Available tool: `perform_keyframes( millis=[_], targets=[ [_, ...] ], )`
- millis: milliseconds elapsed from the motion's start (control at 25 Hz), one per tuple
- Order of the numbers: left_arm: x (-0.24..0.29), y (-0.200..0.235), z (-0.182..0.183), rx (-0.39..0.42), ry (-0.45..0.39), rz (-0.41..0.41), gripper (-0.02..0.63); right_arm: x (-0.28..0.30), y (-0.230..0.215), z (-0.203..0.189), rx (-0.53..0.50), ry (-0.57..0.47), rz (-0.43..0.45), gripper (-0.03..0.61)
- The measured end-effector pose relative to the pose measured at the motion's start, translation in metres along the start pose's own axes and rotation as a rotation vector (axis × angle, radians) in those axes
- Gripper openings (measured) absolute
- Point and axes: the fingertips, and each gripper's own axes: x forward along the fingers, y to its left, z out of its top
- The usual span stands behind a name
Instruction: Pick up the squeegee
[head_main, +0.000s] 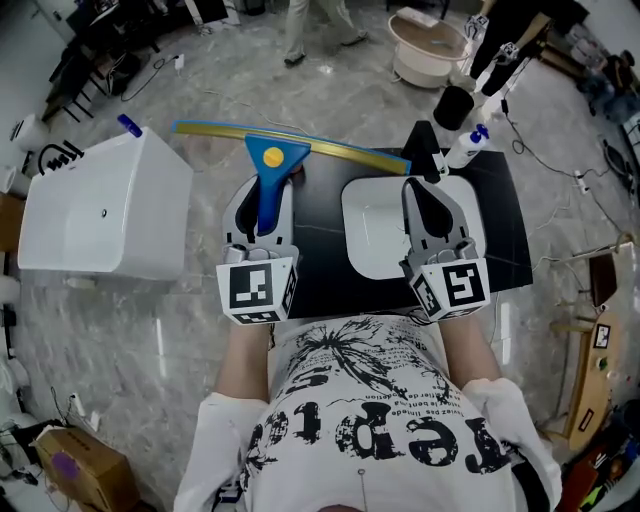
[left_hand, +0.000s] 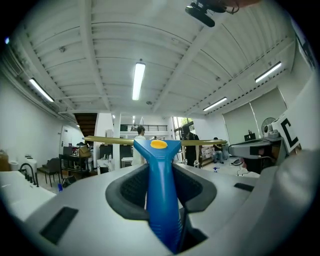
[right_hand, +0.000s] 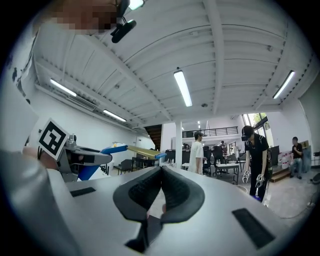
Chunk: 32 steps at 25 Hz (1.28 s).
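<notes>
The squeegee has a blue handle, a yellow button and a long yellow blade with blue end caps. My left gripper is shut on its handle and holds it raised above the black table, blade pointing away from me. In the left gripper view the blue handle of the squeegee is clamped between the dark pads, with the blade level across the room. My right gripper is raised beside it, shut with nothing between its pads. In the right gripper view the squeegee shows at the left.
A white basin sits in the black table under my right gripper. A white tub-like box stands at the left. Spray bottles stand at the table's far right corner. People stand further back in the room.
</notes>
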Motion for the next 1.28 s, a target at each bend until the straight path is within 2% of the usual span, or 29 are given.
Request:
perform_keyframes(
  millis=[400, 1280],
  targets=[
    [0.007, 0.008, -0.004, -0.037, 0.019, 0.008, 0.14, 0.01, 0.007, -0.006, -0.024, 0.019, 0.045, 0.012],
    [0.016, 0.009, -0.019, -0.053, 0.054, 0.039, 0.14, 0.018, -0.001, -0.009, -0.043, 0.002, 0.049, 0.012]
  ],
)
